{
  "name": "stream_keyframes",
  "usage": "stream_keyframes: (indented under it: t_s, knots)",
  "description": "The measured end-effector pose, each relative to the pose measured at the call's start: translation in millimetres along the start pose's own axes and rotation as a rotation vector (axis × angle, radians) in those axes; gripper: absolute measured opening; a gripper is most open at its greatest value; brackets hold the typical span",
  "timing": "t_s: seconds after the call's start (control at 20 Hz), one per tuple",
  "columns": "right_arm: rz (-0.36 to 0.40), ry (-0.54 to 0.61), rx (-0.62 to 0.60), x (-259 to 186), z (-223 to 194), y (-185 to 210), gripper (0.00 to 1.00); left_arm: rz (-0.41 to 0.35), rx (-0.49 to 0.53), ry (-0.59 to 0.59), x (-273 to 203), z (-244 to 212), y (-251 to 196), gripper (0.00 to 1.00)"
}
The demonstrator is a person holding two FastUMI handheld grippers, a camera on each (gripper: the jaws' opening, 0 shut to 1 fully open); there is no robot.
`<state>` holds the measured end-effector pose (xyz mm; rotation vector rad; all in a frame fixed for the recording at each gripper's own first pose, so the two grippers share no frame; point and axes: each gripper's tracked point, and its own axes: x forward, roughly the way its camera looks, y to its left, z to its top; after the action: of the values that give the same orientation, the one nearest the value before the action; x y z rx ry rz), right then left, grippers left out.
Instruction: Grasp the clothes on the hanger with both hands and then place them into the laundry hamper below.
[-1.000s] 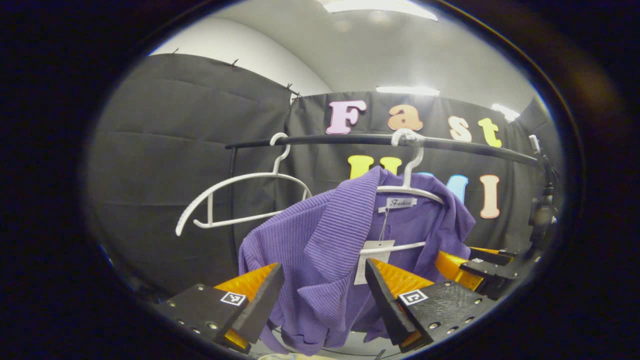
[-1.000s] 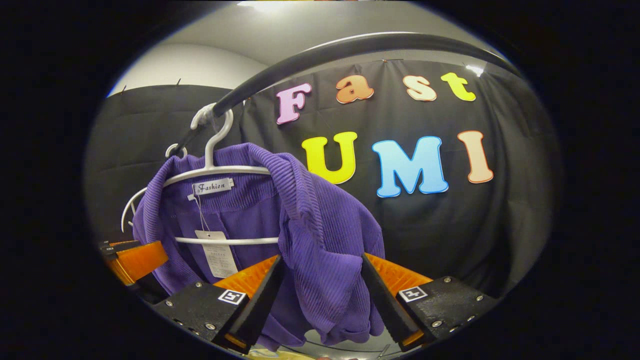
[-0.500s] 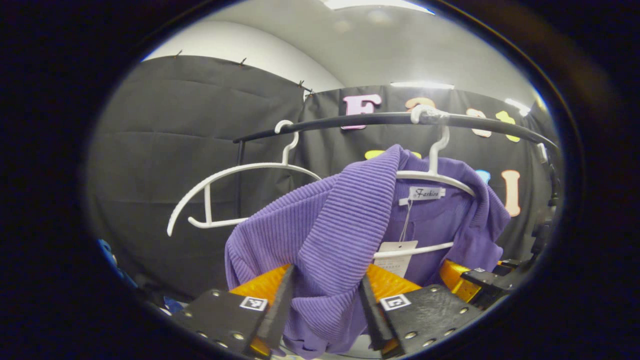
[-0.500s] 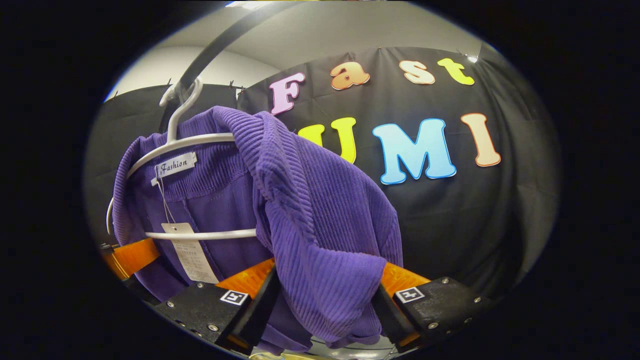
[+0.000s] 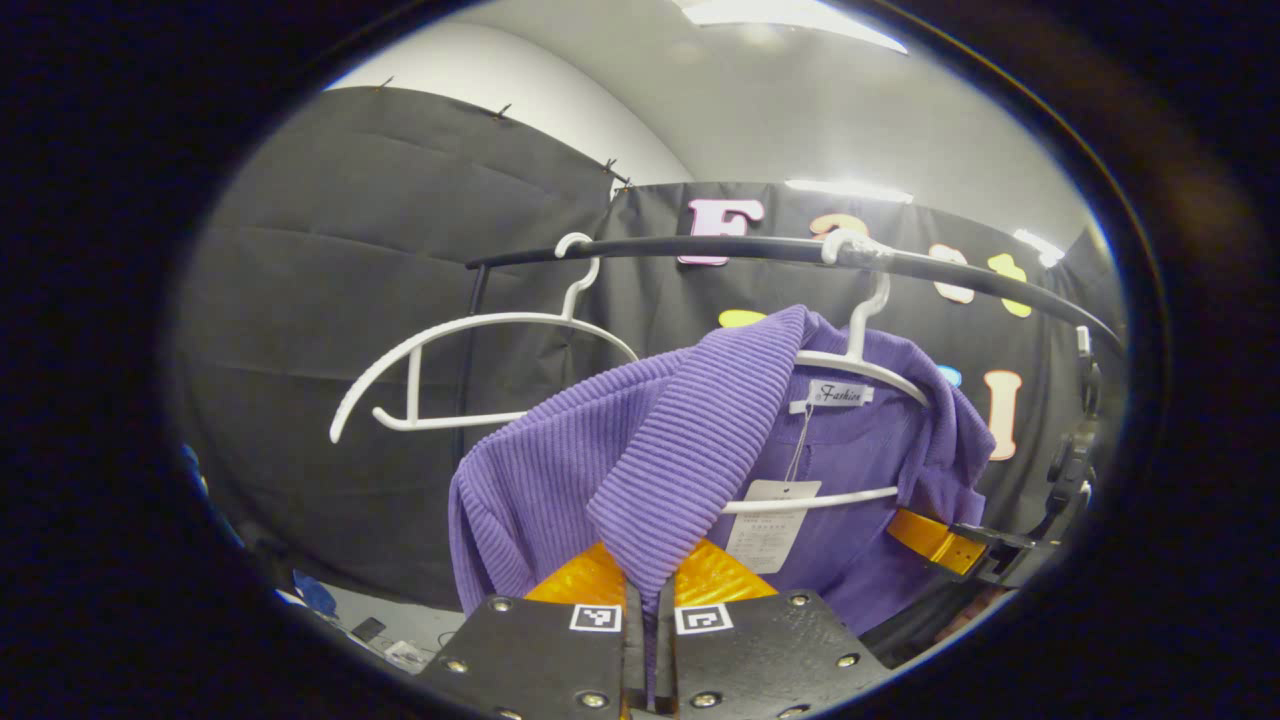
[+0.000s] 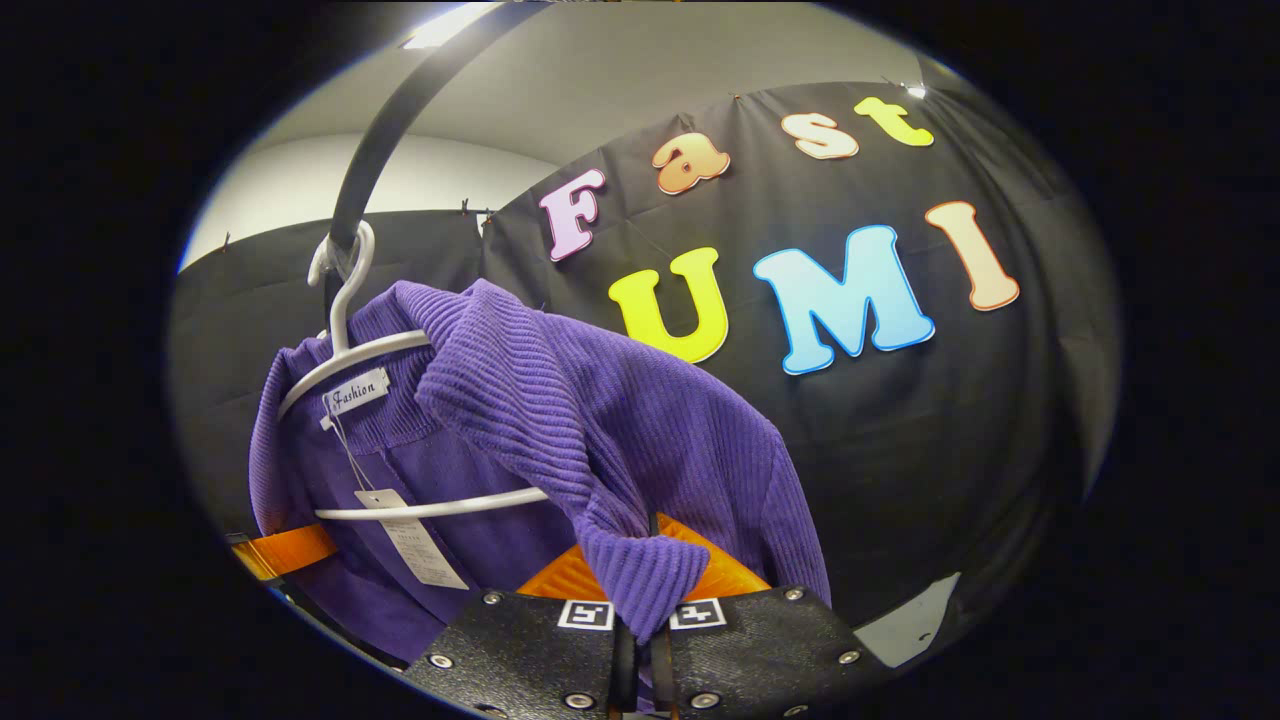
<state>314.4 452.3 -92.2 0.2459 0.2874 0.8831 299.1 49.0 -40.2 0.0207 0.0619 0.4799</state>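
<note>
A purple ribbed knit garment [image 5: 690,430] hangs on a white hanger [image 5: 860,355] from a black rail [image 5: 760,247]. In the left gripper view my left gripper [image 5: 642,600] is shut on the garment's left collar flap. In the right gripper view my right gripper [image 6: 640,600] is shut on the garment [image 6: 600,420] at its right collar flap, under the same hanger [image 6: 345,350]. A paper tag [image 5: 770,510] dangles inside the neck. The right gripper [image 5: 955,545] also shows at the lower right of the left gripper view, and the left gripper [image 6: 285,550] shows at the lower left of the right gripper view.
A second white hanger [image 5: 470,360], bare, hangs on the rail to the left of the garment. The rail [image 6: 375,130] curves overhead in the right gripper view. Black cloth walls close in behind. Small items lie on the floor [image 5: 385,630] at the lower left.
Both grippers have closed on the collar flaps, which were between open fingers a second ago. The flaps are now pulled down and pinched.
</note>
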Motion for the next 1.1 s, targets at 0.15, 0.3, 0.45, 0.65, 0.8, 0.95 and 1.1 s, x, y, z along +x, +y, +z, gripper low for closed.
stream_keyframes:
  t_s: [0.15, 0.3, 0.45, 0.65, 0.8, 0.95, 1.1]
  knots:
    - [0.020, 0.000, -0.047, -7, 0, 1, 0.02, -0.033, 0.007, -0.010, -11, 11, 2, 0.04]
    - [-0.021, -0.036, -0.073, -25, 6, -3, 0.02, -0.064, 0.017, -0.041, -25, 29, 6, 0.04]
    - [-0.074, -0.049, -0.080, -30, 12, -8, 0.02, -0.106, 0.002, -0.033, -29, 34, 9, 0.04]
    - [-0.152, -0.084, -0.091, -48, 27, -9, 0.04, -0.185, -0.010, -0.032, -44, 56, 14, 0.04]
    - [-0.193, -0.115, -0.088, -57, 40, -7, 0.05, -0.234, -0.032, -0.047, -52, 82, 26, 0.00]
    - [-0.222, -0.138, -0.106, -63, 48, 2, 0.05, -0.255, -0.089, -0.073, -48, 105, 41, 0.04]
    - [-0.239, -0.169, -0.119, -79, 55, 19, 0.05, -0.306, -0.099, -0.062, -43, 114, 46, 0.04]
